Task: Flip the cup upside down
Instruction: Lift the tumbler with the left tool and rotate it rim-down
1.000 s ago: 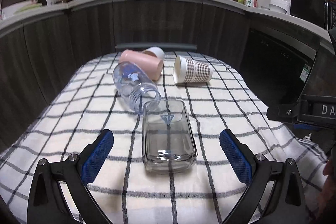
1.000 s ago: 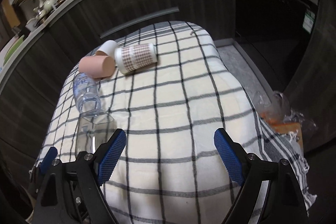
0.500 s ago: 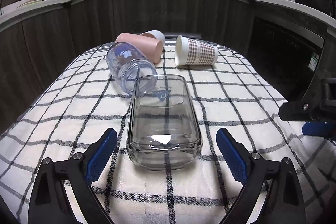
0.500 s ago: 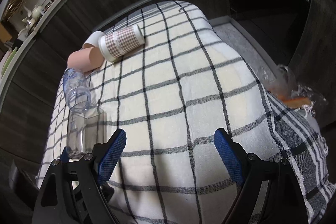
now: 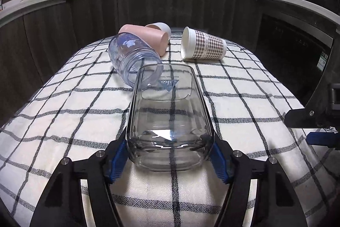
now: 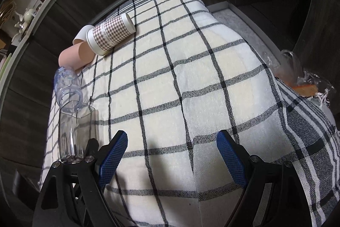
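A clear square-sided glass cup (image 5: 169,118) lies on its side on the checked tablecloth, base toward me, mouth pointing away. My left gripper (image 5: 170,154) is shut on its base end, one blue pad (image 5: 119,157) on each side. The same glass shows at the left of the right wrist view (image 6: 74,133). My right gripper (image 6: 172,156) is open and empty above the cloth, to the right of the glass.
A clear blue-printed jar (image 5: 132,57) lies on its side touching the glass mouth. A pink cup (image 5: 148,38), a white cup (image 5: 159,27) and a checked paper cup (image 5: 201,45) lie beyond. The table edge (image 6: 297,99) drops off at right, with plastic bags (image 6: 297,69) below.
My left gripper moved forward around the glass and closed on its base. My right gripper stayed open and shifted slightly nearer the cloth.
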